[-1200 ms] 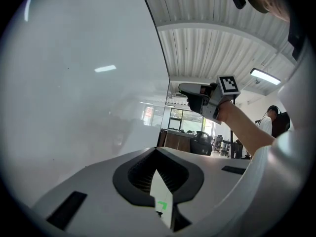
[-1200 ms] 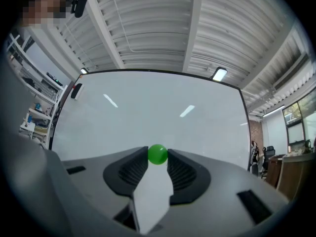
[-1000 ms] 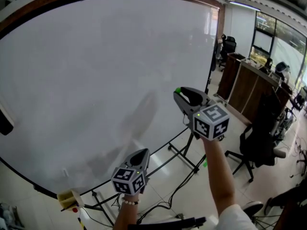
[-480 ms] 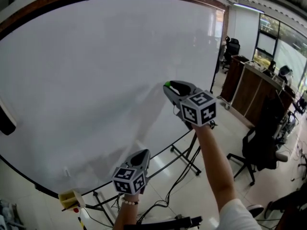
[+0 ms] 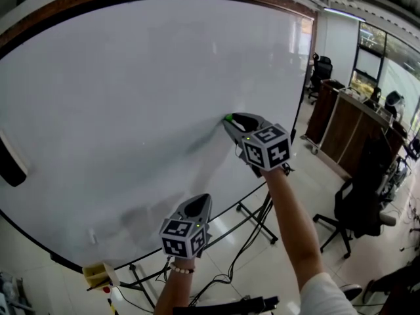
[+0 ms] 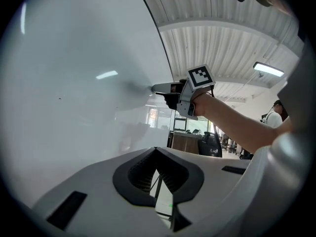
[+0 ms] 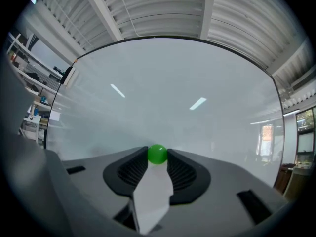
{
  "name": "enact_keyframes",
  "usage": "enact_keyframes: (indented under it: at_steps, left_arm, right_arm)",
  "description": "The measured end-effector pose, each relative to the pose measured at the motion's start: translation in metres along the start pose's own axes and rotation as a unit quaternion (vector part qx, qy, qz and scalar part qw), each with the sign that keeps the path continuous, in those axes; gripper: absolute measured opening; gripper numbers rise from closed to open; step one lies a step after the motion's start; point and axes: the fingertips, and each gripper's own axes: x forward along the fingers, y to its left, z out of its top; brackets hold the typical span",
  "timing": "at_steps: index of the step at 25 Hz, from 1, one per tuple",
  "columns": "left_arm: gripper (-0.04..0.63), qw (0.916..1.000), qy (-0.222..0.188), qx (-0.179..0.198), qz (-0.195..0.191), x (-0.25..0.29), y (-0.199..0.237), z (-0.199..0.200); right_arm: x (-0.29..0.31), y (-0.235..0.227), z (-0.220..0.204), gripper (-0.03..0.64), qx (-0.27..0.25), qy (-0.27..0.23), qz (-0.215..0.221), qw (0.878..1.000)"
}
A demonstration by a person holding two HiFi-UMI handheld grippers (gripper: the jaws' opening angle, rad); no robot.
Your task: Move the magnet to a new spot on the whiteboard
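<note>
Swung leftward across the head view since a second ago, the right gripper (image 5: 231,119) now has its nose up against the whiteboard (image 5: 118,97), while the left gripper (image 5: 204,199) has drifted up a little below it.

The right jaws are clamped on the magnet (image 5: 228,117), a small round green piece pinched at the very tips with its front half standing proud of the pads. Straight ahead of it, and filling the right gripper view, is the plain white face of the board. The gripper points level and roughly square-on to that face. Being round, the magnet has no long axis to line up, so the coming move appears to turn only on the last closing of the gap along the gripper's own line. From the left gripper view the nose and its shadow on the board nearly meet. Whether the magnet already touches the surface cannot be told.

The left jaws are together at the tips with nothing between them. That gripper hangs lower, near the board's bottom edge and well apart from the magnet, leaving the right hand plainly the nearer one. Placement looks close to done, with release not yet made.
</note>
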Motion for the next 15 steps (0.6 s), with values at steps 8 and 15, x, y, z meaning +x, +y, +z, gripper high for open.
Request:
enact_keyframes:
  at_steps: [8, 15]
  left_arm:
    - [-0.006, 0.9999, 0.003, -0.010, -0.008, 0.000, -0.002, -0.009]
    - [-0.006, 0.9997, 0.014, -0.016, -0.008, 0.003, -0.012, -0.024]
  right_arm:
    - [0.001, 0.001, -0.002, 0.161, -0.018, 0.009, -0.013, 1.000]
    - [-0.064, -0.002, -0.001, 0.175, 0.066, -0.057, 0.034, 0.996]
